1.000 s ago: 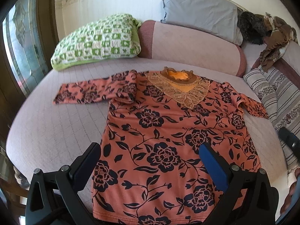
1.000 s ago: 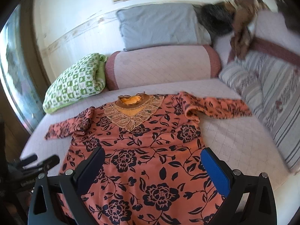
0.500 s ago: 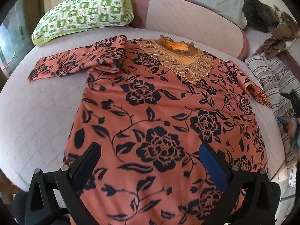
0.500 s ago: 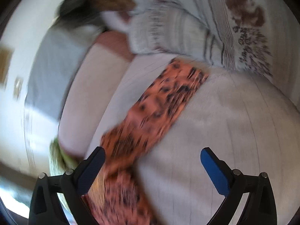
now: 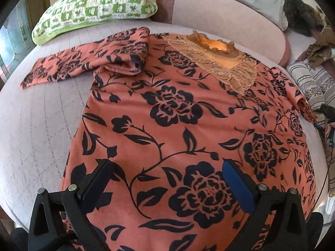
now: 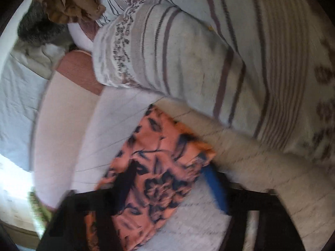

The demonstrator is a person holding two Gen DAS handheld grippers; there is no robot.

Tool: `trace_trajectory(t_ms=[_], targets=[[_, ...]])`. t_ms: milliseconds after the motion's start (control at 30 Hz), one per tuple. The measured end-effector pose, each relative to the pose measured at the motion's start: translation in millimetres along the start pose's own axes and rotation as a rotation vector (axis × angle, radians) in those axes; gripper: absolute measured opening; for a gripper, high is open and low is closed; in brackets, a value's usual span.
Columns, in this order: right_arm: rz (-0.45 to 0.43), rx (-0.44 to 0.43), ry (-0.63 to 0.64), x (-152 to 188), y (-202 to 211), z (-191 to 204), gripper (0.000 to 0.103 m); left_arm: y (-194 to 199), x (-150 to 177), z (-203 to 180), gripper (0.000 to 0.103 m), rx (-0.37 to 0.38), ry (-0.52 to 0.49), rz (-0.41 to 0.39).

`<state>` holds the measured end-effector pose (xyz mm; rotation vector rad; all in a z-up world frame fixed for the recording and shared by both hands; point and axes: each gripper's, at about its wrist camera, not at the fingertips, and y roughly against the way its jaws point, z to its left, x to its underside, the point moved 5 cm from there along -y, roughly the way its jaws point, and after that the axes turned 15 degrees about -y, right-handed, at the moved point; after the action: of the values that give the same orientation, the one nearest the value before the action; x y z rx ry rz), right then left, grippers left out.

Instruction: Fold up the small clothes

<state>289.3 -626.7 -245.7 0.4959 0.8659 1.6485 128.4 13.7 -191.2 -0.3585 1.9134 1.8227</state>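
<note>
An orange top (image 5: 178, 125) with black flowers and a gold lace collar (image 5: 219, 60) lies flat, front up, on a pale pink bed (image 5: 37, 125). Its left sleeve (image 5: 83, 62) stretches out to the left. My left gripper (image 5: 165, 179) is open, low over the lower body of the top. In the blurred right wrist view my right gripper (image 6: 167, 184) has its jaws on either side of the right sleeve's end (image 6: 159, 167); the jaws look narrower than before, but the blur hides whether they press the cloth. The right gripper also shows at the left wrist view's right edge (image 5: 326, 121).
A green checked pillow (image 5: 96, 6) and a pink bolster (image 5: 226, 18) lie at the bed's head, with a grey pillow behind. A striped blanket (image 6: 209, 52) is piled along the right side, close to the sleeve end. Brown and dark clothes (image 6: 62, 4) sit in the far corner.
My left gripper has come closer and lower over the top. My right gripper has swung to the right sleeve, reached its end, and its jaws have narrowed around it.
</note>
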Motion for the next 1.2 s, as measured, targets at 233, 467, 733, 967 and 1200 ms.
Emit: trace_trajectory(t_ms=[233,467,733,967,1200], targets=[[-0.071,0.039,0.223,7.1,22.0,43.9,0.016,-8.2,7.8,2.4,0.103,-0.041,-0.049,-0.026],[-0.034,-0.359,0.553,147.6,134.2,186.0,0.016,-9.6,7.9,12.2,0.103,0.034,-0.024,-0.049],[0.243,-0.569,0.738,380.4,147.5,248.5,0.017,37.8,8.6,53.2,0.103,0.089,0.109,-0.180],[0.480,-0.306,0.785,460.2,3.5,192.2,0.092,57.2,4.1,78.9,0.103,0.075,0.125,-0.224],[0.295,-0.341,0.622,329.8,54.6,147.4,0.092,40.5,-60.0,47.0,0.103,0.150,0.030,-0.253]])
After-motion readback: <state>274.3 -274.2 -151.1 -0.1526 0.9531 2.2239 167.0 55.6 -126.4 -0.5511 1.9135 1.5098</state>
